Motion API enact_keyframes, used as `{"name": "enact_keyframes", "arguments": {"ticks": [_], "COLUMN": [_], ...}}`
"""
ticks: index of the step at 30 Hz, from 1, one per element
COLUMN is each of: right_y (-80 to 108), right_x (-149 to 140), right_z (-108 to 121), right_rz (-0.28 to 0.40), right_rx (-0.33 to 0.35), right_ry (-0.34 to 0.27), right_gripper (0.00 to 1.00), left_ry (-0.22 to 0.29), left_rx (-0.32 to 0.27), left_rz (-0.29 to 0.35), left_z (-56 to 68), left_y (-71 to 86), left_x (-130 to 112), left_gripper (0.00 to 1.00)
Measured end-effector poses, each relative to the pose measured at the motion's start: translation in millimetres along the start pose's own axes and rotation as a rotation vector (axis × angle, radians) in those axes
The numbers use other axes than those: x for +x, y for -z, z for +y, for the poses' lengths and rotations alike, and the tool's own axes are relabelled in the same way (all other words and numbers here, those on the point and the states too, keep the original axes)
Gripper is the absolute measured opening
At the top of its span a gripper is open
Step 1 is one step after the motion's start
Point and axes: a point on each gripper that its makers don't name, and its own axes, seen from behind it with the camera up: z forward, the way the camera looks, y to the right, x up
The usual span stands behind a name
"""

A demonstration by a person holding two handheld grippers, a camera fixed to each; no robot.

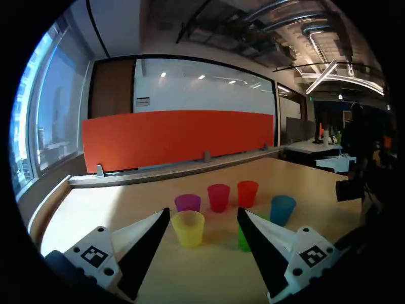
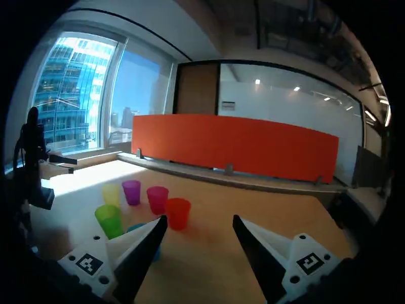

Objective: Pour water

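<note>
The left tongs [image 1: 202, 212] stand wide open and hold nothing, with the yellow cup [image 1: 188, 229] framed untouched between the fingers at 12 o'clock. The right tongs [image 2: 199, 219] gape just as wide, also empty, over bare tabletop [image 2: 212, 263]. The risk lies in the crowding. The green cup [image 1: 243, 243] sits half hidden behind the left tongs' right finger at 2 o'clock, so a push forward toward the yellow cup may well knock it or shove the purple cup [image 1: 188, 201] just behind. The cups look light and could tip or buckle under a hard squeeze; whether any holds water cannot be told. Both tongs are held low and roughly level, pointing toward the orange divider [image 1: 177, 137], and the cups lie at 10 o'clock from the right tongs.
</note>
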Motion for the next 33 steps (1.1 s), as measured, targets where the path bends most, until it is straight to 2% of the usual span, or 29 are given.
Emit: {"name": "enact_keyframes", "arguments": {"ticks": [9,15,18,24,33], "right_y": [2.1,3.9,4.8,6.8,9.0], "right_x": [11.8,12.7,12.1,12.8,20.8], "right_z": [23.7,34.1,37.6,37.5,40.7], "right_rz": [0.073,0.097,0.11,0.122,0.148], "right_rx": [-0.14,-0.224,-0.263,-0.3,-0.31], "right_ry": [-0.042,-0.061,-0.058,-0.073,-0.085], "right_gripper": [1.0,1.0,1.0,1.0,1.0], "left_ry": [0.031,0.022,0.034,0.073,0.059], "left_rx": [0.113,0.193,0.229,0.272,0.313], "left_rz": [0.086,0.114,0.133,0.138,0.143], "left_z": [-18.6,-31.7,-36.4,-46.5,-54.5], "left_y": [6.5,11.1,13.6,15.1,19.8], "left_x": [17.4,21.8,24.1,22.7,24.2], "left_gripper": [0.99,0.99,0.99,0.99,0.99]}}
